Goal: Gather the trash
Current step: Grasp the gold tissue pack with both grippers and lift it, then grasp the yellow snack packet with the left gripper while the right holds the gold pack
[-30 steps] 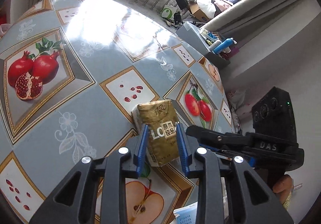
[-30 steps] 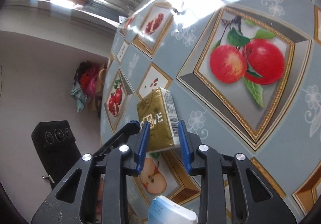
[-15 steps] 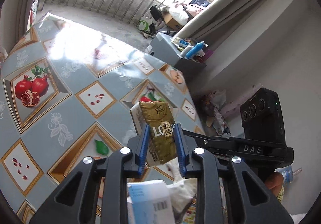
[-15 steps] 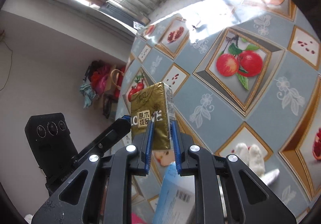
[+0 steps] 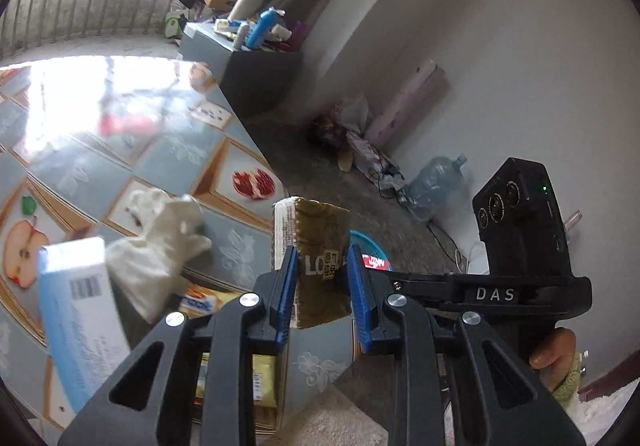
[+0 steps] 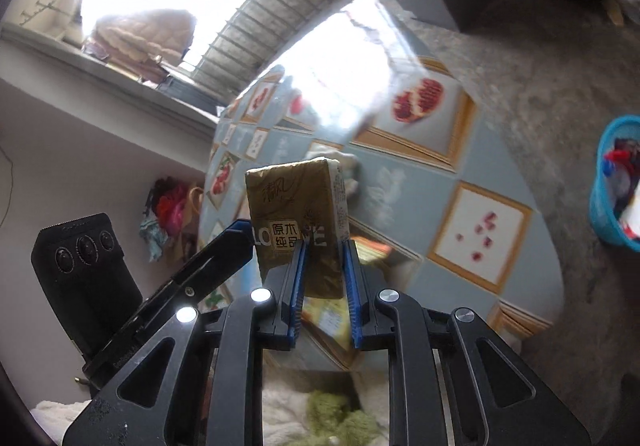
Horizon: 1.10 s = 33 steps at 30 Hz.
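Grippers: two, both clamped on the same olive-gold soft tissue pack (image 5: 320, 258), held up in the air past the table corner. Left gripper (image 5: 322, 288) has its blue pads pressed flat on the pack's sides. Right gripper (image 6: 323, 280) pinches the pack's lower part, pads also in contact; in the left wrist view its black finger reaches in from the right to the pack. One hand (image 5: 554, 352) visible on the right gripper's handle.

Table: one, with fruit-print blue-grey vinyl cloth (image 5: 168, 154). Still on it: one crumpled white tissue wad (image 5: 156, 242), one white-and-blue carton with barcode (image 5: 78, 322), one orange-yellow flat packet (image 5: 202, 302), partly hidden behind the left gripper's frame. All three cluster near the near corner.

Bin: one blue plastic basket (image 6: 614, 190) on the concrete floor, well apart from the table edge, already holding mixed wrappers. In the left wrist view only its rim shows, just behind the pack.

Floor between table edge and basket is bare concrete. One large clear water jug (image 5: 434, 186) lies by the far wall, alongside a heap of bags.
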Each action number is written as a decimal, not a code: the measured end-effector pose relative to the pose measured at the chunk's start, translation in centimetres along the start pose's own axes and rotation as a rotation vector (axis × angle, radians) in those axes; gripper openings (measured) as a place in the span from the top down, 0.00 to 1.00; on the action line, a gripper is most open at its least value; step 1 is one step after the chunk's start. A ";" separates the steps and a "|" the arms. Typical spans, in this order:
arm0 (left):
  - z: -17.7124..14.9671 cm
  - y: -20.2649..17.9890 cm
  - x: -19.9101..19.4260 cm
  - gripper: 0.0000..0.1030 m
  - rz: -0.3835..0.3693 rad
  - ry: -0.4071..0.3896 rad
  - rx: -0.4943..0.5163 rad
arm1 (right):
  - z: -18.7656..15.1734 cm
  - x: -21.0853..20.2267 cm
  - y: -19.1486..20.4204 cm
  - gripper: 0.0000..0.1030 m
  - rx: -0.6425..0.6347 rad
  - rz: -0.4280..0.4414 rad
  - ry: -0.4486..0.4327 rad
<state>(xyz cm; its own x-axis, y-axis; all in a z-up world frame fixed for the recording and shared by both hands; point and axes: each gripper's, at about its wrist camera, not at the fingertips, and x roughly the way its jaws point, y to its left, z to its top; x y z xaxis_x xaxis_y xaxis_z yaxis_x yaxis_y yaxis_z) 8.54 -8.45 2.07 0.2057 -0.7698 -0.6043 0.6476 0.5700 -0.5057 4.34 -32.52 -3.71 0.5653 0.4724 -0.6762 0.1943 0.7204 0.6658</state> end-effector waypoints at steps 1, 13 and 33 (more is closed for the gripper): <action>-0.6 -0.2 1.3 0.77 -0.011 0.029 -0.001 | -0.4 0.0 -1.2 0.82 0.030 -0.025 0.000; -3.1 -0.3 4.5 0.71 0.076 0.098 0.071 | -1.3 -0.1 -6.4 0.66 0.116 -0.139 -0.058; -6.4 1.3 3.7 0.32 0.347 0.227 0.178 | -2.5 4.0 -1.5 0.35 -0.255 -0.369 -0.017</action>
<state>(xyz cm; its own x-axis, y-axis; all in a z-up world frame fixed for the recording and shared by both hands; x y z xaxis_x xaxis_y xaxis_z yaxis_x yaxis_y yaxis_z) 5.41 -8.75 -4.74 0.2798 -0.4480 -0.8491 0.6886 0.7099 -0.1476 4.34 -30.46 -8.20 0.5089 0.1531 -0.8471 0.1828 0.9424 0.2802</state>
